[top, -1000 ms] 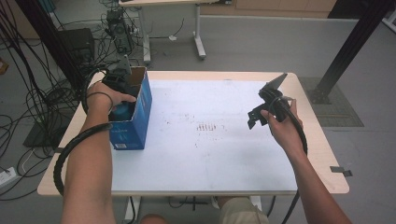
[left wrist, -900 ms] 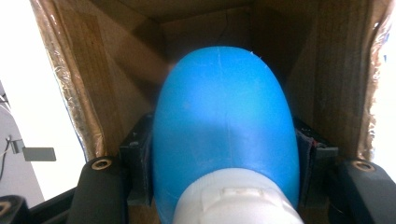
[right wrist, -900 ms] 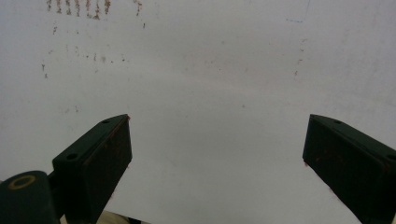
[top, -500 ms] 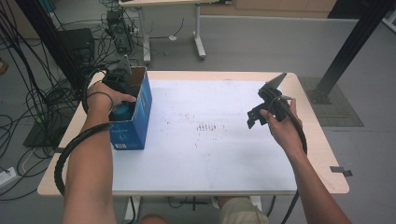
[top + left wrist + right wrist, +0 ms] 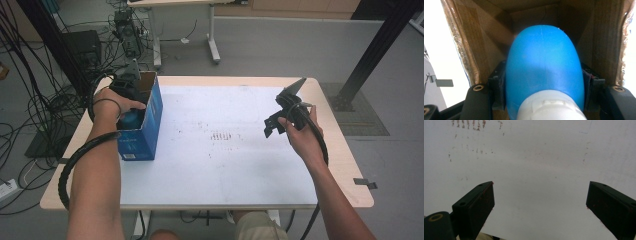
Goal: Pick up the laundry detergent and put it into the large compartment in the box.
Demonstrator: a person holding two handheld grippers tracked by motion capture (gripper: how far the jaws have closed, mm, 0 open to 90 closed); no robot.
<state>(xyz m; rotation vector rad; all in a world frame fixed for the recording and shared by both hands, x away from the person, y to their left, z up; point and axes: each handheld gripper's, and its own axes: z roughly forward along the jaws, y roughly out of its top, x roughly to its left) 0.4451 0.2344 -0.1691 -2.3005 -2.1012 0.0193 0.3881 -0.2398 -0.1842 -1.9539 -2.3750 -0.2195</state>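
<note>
Right tongs (image 5: 274, 126): released, jaws wide apart over bare counter (image 5: 536, 157) at about 3 o'clock; nothing between them.
Counter: white sheet with faint brown specks near the middle.
Left tongs (image 5: 544, 95): clenched on the bottle, one pad on each flank, reaching down into the box at 9 o'clock.
Bottle (image 5: 544, 67): blue plastic, rounded shoulders, white cap nearest the camera; sits inside the box, base pointing deeper in.
Handling: likely light and fairly stiff, though thin walls may dent under a hard squeeze; the glossy curved skin looks slippery.
Hold: best across the widest flanks just below the cap, as now; the taper further along would let it slide.
Box (image 5: 150, 115): blue cardboard, open top, brown inside walls; upright by the counter's left edge.
</note>
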